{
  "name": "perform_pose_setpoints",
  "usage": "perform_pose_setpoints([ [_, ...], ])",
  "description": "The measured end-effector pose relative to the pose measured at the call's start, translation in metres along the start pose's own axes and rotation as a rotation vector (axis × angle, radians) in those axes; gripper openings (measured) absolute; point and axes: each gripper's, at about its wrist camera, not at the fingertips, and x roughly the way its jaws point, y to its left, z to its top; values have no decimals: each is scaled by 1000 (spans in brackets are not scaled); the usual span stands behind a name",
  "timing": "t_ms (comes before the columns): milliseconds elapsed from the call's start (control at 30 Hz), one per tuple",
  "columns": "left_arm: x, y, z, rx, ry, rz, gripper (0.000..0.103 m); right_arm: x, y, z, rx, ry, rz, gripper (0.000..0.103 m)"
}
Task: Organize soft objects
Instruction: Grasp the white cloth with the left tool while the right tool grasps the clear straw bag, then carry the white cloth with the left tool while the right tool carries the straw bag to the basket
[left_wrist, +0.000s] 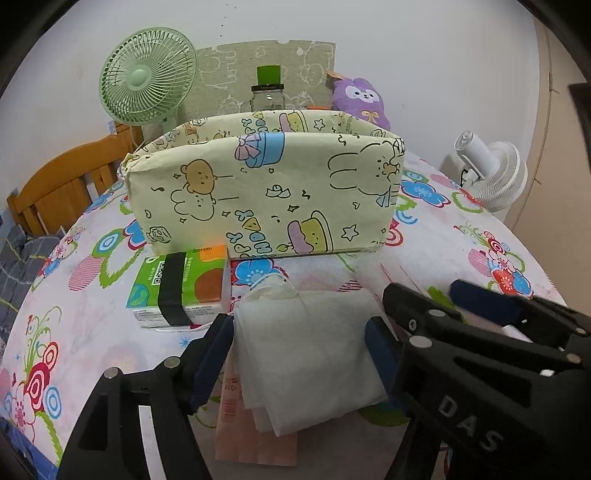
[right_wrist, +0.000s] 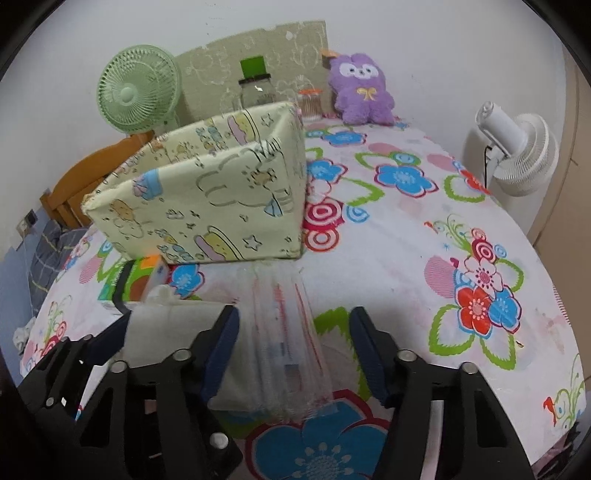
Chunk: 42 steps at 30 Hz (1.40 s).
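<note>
Best to close squarely on white folded cloth (left_wrist: 306, 354), lying at 6 o'clock of printed fabric bin (left_wrist: 266, 192), then lift clear of tissue pack (left_wrist: 181, 288) at 10 o'clock. Left gripper (left_wrist: 299, 354): partly open, straddling cloth, contact unclear. Right gripper (right_wrist: 291, 354): partly open around clear plastic packet (right_wrist: 284, 332), not pressing

Both cameras sit low and close, looking forward and down the bed (left_wrist: 461, 258) at the same yellow box (left_wrist: 266, 192).

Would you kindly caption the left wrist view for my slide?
Left gripper straddling a white folded pack before the cartoon-print fabric box.
</note>
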Motion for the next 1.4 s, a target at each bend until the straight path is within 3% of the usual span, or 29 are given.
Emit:
perform_pose_setpoints([
  [200, 1, -4, -1, 13, 0, 1, 69, 5, 1, 0, 9, 15, 27, 41],
  [300, -2, -7, -1, 41, -15, 16, 61, 7, 1, -1, 9, 20, 20, 34],
  [567, -7, -6, -1, 48, -25, 12, 31, 2, 0, -1, 30, 16, 35, 33],
  [667, -11, -6, 0, 43, -29, 0, 25, -2, 1, -1, 29, 11, 36, 33],
  [867, -20, -4, 2, 29, -36, -32, 20, -12, 6, 0, 20, -7, 29, 32],
  [1400, -58, 3, 12, -11, -102, -35, 19, -54, 18, 6, 23, -92, 11, 32],
])
